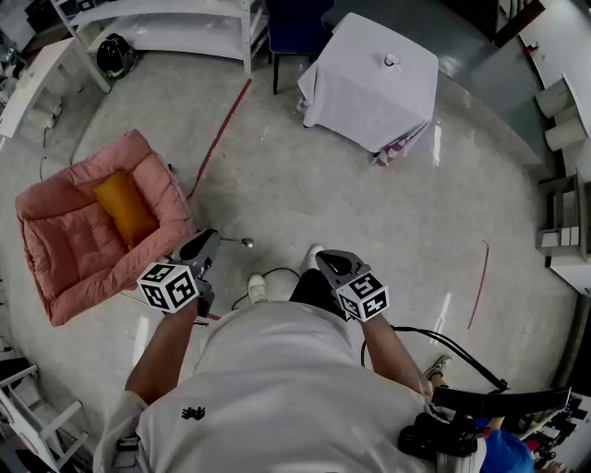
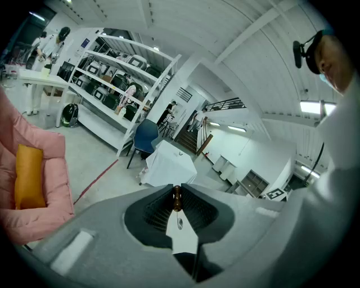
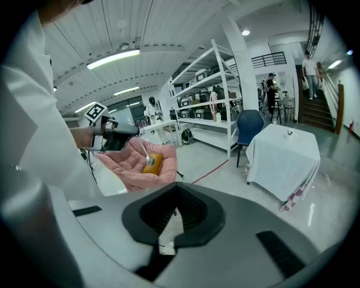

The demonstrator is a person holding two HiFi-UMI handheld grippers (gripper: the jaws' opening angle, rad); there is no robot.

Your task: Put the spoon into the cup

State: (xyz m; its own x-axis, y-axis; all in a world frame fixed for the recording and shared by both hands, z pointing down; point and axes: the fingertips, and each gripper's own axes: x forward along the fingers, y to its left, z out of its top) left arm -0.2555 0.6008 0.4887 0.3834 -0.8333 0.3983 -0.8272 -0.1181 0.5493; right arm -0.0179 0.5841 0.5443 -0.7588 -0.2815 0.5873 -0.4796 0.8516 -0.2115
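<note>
Big workshop hall: pale polished floor [image 1: 305,185], metal shelving [image 1: 185,18] along the far side. The spoon [image 1: 242,242] sits low, left of centre in the head view. It has a thin metal stem, a small round bowl pointing outward and a brown handle end. The left tongs [image 1: 212,238] are narrowed onto the handle, likely so the bowl enters first. The cup [image 1: 391,61], small and pale, stands on a white-draped counter [image 1: 369,102] at top centre, well apart from the spoon. Idle, the right tongs [image 1: 325,260] are closed tight with nothing between them. A pink padded seat [image 1: 65,240] lies at left.
</note>
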